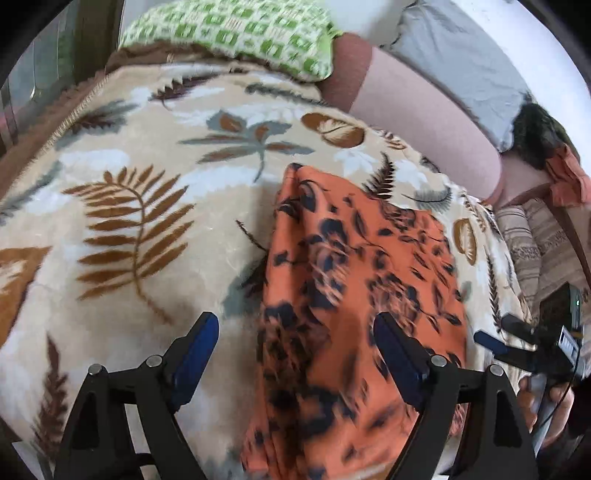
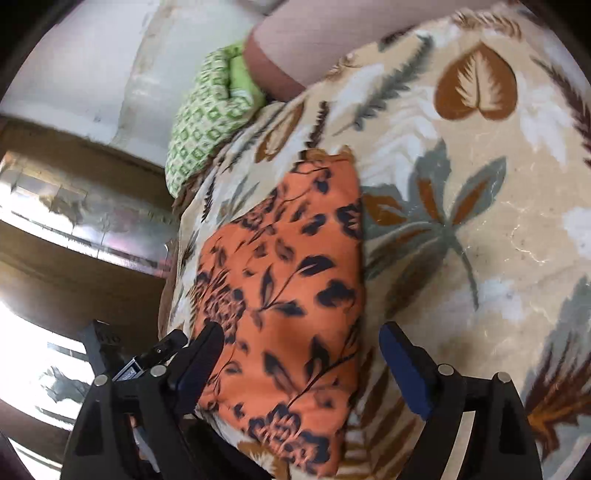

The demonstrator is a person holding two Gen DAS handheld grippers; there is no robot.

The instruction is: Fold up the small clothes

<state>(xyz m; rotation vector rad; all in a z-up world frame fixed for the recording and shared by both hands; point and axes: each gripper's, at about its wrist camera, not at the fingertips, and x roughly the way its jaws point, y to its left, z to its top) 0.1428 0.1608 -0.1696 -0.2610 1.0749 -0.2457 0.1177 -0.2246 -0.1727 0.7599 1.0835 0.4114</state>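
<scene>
Left wrist view: the left tongs [image 1: 291,338] are spread wide and grasp nothing; they hover above the near end of the orange cloth [image 1: 354,280]. The cloth, printed with dark leaves, lies as a long narrow strip on the blanket [image 1: 122,206] of a bed. Its far end points toward the green pillow [image 1: 236,33]. The right tongs [image 1: 491,341] show at the right edge of this view, just beside the cloth's long edge.

Right wrist view: the right tongs [image 2: 301,349] are likewise released and empty, held over the cloth [image 2: 284,280] near its lower end. The cloth's edges look doubled, which suggests that a lengthwise fold is already made; this is a judgement, since motion blur hides the layers.

Step in hand, as judged: between folds, with both tongs positioned for a new grasp.

Next move, as judged:
1. Lower each tongs to a corner of one short end.
2. Pinch all layers together, not the blanket pile beneath.
3. Carry that end over to meet the opposite end, keeping both corners level.
</scene>
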